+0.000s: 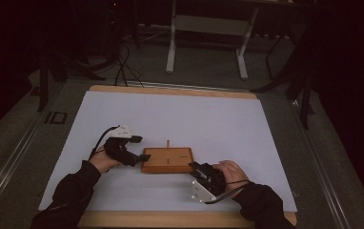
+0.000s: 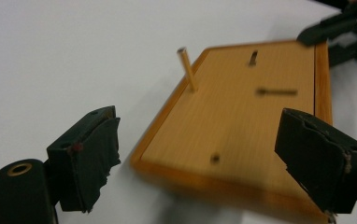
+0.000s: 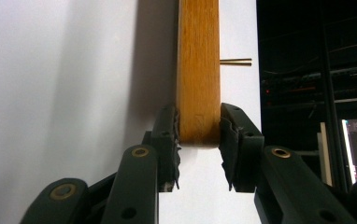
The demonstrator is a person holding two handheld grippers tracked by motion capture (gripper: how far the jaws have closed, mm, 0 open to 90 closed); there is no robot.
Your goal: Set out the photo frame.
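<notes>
The right hand-held gripper (image 3: 199, 140) is clamped on the near right corner of the wooden board (image 1: 167, 160), both pads pinching the board's edge, and the grip is thin: the jaws bite just the very end of the wood. If the person lifts from that corner, I'd expect the board to pivot in the pads or slide out, since all its weight hangs to one side of the pinch. Over on the other side, the left hand-held gripper (image 2: 214, 158) has its jaws standing wide apart with nothing between them, the board's left end lying just ahead of the pads, so that end has no support right now. The board sits on the white sheet in the middle of the desk (image 1: 266, 129), and a thin brass pin (image 2: 187, 70) stands up from its far edge, leaning a little. That pin is the other worry: tilt the board too far and it may drop out of its hole, or the left jaws may knock it when closing in.
</notes>
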